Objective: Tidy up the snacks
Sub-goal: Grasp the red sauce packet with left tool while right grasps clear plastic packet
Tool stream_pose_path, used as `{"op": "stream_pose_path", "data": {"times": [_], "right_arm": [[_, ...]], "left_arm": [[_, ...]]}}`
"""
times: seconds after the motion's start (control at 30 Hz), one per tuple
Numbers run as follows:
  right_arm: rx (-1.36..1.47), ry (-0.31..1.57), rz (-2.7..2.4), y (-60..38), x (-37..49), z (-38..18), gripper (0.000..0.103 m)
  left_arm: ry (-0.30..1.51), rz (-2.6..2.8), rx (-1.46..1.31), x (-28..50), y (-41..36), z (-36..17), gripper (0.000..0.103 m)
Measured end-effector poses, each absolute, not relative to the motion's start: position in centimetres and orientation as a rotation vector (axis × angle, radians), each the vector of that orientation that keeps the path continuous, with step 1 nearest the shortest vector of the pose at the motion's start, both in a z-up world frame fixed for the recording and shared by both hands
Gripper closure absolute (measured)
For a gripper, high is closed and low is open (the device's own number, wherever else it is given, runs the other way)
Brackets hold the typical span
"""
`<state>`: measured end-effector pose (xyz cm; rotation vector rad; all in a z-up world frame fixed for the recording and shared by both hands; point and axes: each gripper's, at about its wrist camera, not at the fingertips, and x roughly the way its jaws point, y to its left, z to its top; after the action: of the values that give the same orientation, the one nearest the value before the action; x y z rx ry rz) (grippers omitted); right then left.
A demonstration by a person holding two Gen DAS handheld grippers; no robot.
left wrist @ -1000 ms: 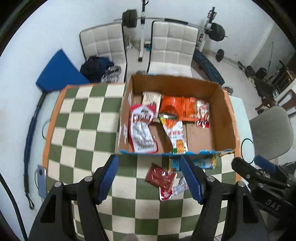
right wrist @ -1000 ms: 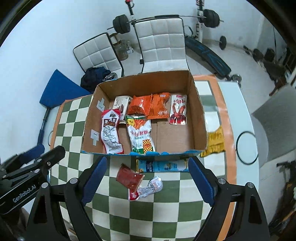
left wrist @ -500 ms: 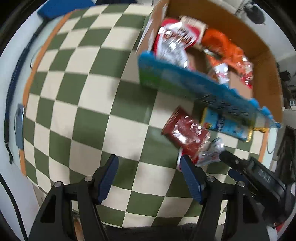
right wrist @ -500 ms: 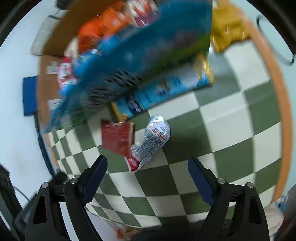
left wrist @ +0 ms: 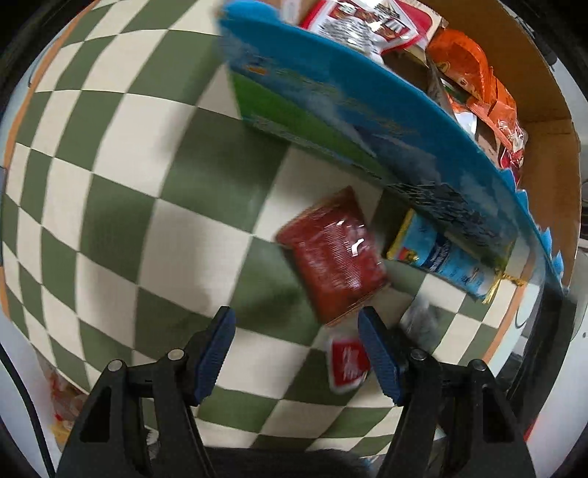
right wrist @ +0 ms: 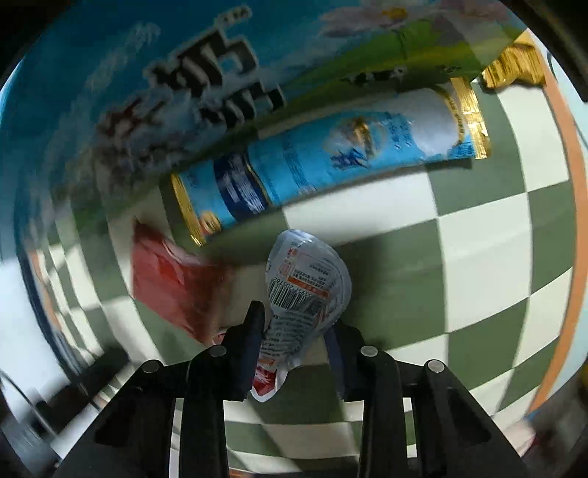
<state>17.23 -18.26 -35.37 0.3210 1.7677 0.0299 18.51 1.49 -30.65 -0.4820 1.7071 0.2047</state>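
1. Now, far left in the left wrist view: bare green-and-white checked tablecloth (left wrist: pixel 121 206), orange-trimmed at its edge.
2. Low in that view, the left gripper (left wrist: pixel 296 349) points steeply down at the cloth, its blue pads spread apart with nothing pressed between them.
3. Just beyond its right-hand pad lies the red snack packet (left wrist: pixel 332 253), flat on the cloth and blurred.
4. Further right, a blue tube-shaped packet (left wrist: pixel 444 257) with gold ends rests against the foot of the cardboard box (left wrist: pixel 551 92).
5. Up inside that box sit the sorted snacks: a red-and-white pouch (left wrist: pixel 367 22) and orange bags (left wrist: pixel 474 73), behind its blue printed front wall.
6. Over to the right wrist view: red packet at left, blue tube along the box wall above.
7. Dead centre, the right gripper (right wrist: pixel 294 342) is closing, and the silver wrapper (right wrist: pixel 307 290) with its barcode stands crumpled between the pads, which squeeze its lower part.
8. Far right, a gold wrapper (right wrist: pixel 514 66) lies beside the box corner.
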Motion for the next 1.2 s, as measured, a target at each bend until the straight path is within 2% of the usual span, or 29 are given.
{"op": "stream_pose_path", "data": {"times": [0.43,0.9,1.1,1.2], "right_arm": [[0.248,1.740,0.030,-21.4,14.6,-35.3,0.071],[0.081,1.779,0.075,-18.7,14.0,-35.9,0.070],[0.052,1.795,0.069,-18.2,14.1,-35.9,0.068],[-0.024,1.771,0.073,-16.9,13.9,-35.6,0.068]], "left_arm": [[1.648,0.297,-0.544,22.2,-0.2,-34.0,0.036],[1.667,0.253,-0.141,20.7,-0.8,-34.3,0.036],[1.660,0.227,-0.090,20.7,-1.3,-34.3,0.044],[1.668,0.191,-0.031,19.8,-3.0,-34.1,0.063]]}}
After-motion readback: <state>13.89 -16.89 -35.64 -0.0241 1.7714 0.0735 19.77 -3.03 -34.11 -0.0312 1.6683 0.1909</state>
